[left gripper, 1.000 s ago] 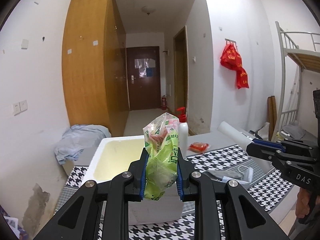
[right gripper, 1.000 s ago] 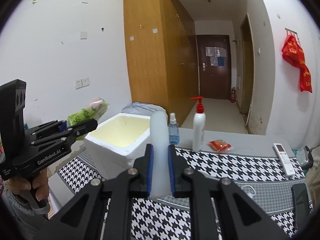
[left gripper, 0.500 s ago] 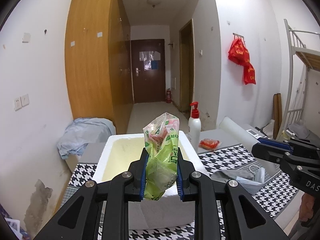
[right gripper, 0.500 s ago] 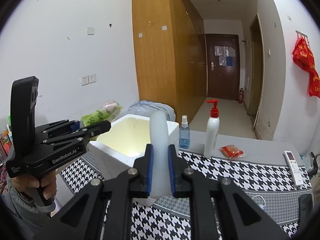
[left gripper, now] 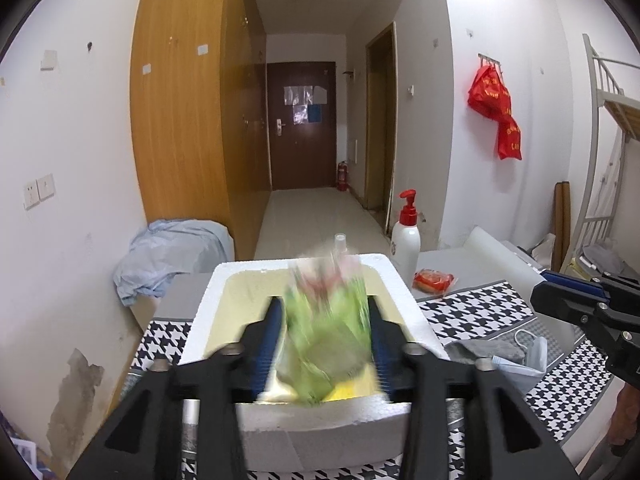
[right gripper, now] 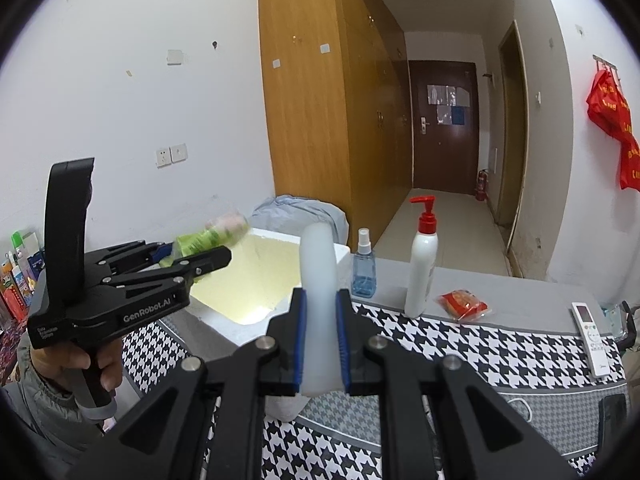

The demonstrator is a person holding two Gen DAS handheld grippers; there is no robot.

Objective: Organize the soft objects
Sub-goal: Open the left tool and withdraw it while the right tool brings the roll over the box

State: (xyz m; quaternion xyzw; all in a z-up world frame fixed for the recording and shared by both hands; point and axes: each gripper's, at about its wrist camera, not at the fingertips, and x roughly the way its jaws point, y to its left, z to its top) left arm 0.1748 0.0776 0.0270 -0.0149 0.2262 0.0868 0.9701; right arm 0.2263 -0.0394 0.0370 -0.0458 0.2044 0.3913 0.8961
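Left gripper [left gripper: 326, 336] just opened; green bag [left gripper: 326, 332] dropping into foam box [left gripper: 320, 424].

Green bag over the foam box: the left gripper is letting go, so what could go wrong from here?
1. The left gripper jaws have just been opening with the green bag between them, blurred. It hangs near the foam box front wall and might catch the rim instead of landing inside.
2. The right gripper is shut on a white foam roll close to the box corner; swinging it could nudge the box or the blue spray bottle.
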